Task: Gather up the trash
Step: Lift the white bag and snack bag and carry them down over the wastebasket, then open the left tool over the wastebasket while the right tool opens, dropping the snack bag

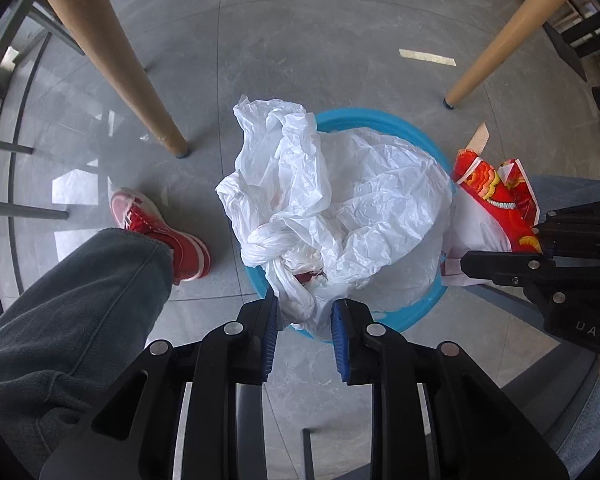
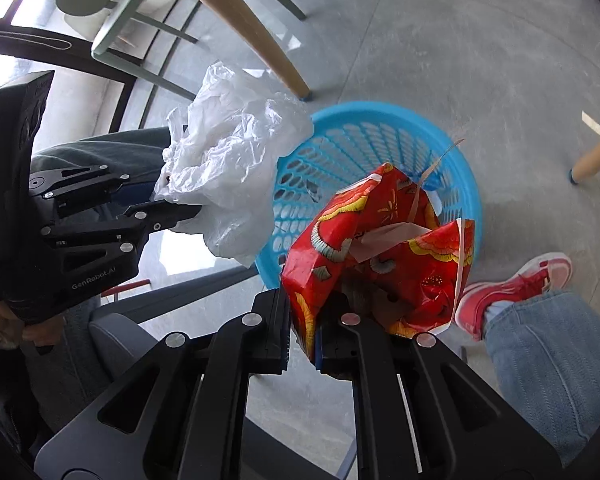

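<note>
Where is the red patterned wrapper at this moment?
The red patterned wrapper is pinched in the right tongs, held over the near rim of the blue basket. The white plastic bag hangs to its left.

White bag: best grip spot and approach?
Take the white bag at its twisted, knotted neck, coming from above over the blue basket. The neck is bunched narrow enough for the pads; the body is loose, billowy film. The left gripper already pinches the strand below the knot.
</note>
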